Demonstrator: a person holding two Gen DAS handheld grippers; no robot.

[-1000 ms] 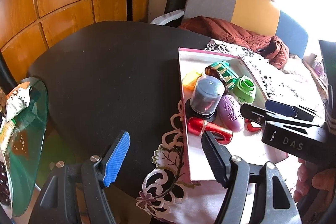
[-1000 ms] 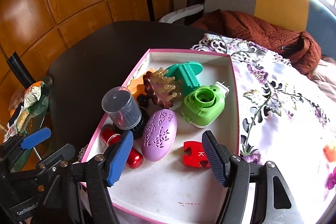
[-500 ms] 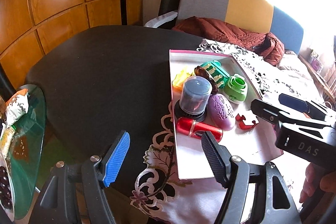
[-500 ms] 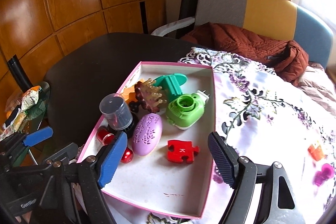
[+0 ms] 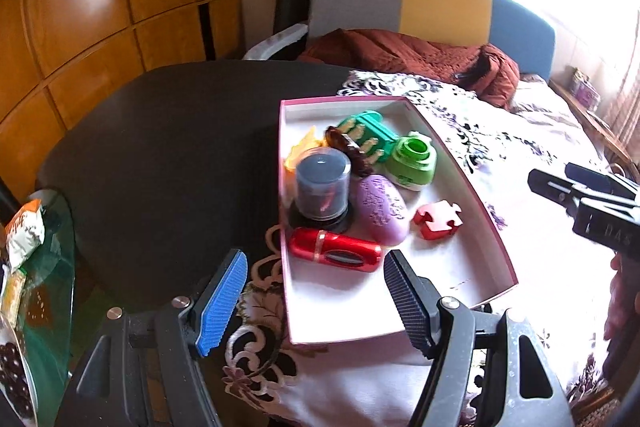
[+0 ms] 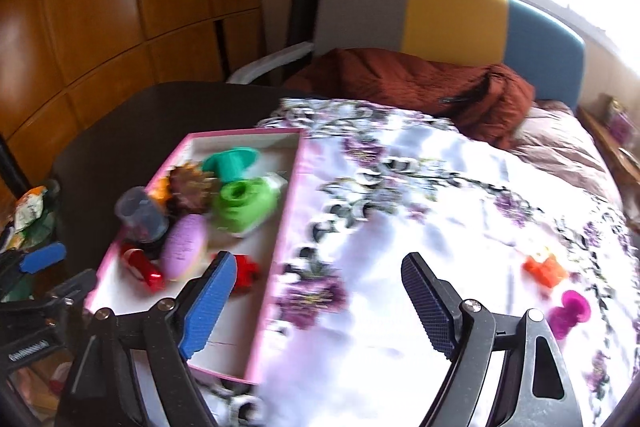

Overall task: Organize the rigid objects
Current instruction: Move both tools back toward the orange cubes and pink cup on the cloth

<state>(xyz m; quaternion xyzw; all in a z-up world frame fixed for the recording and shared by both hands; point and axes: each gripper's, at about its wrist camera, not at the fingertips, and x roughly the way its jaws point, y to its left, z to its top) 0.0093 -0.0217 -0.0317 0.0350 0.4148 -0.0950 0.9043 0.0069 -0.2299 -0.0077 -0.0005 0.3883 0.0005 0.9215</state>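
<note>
A pink-rimmed white box [image 5: 472, 187] lies on the table, also in the right wrist view [image 6: 288, 227]. Inside it are a red puzzle piece [image 5: 438, 219], a purple oval case [image 5: 382, 209], a red cylinder [image 5: 334, 251], a clear-capped dark container [image 5: 322, 187], a green round item [image 5: 414, 159] and a teal comb [image 5: 368, 135]. My left gripper [image 5: 314, 267] hangs open over the box's near corner, empty. My right gripper [image 6: 318, 261] is over the cloth right of the box, jaws opening, nothing between them. An orange piece [image 6: 544, 269] and a magenta piece [image 6: 570, 313] lie further right.
A floral tablecloth [image 6: 440, 207] covers the right part of the dark round table [image 5: 160, 147]. Behind stands a grey, yellow and blue chair [image 5: 440, 3] with a rust-brown jacket [image 5: 400, 55]. A glass side table [image 5: 52, 259] with snack packets is at the left.
My right gripper has drawn back from the red puzzle piece and swung right over the cloth, its jaws spreading wider. The left gripper has shifted a little back from the box.
</note>
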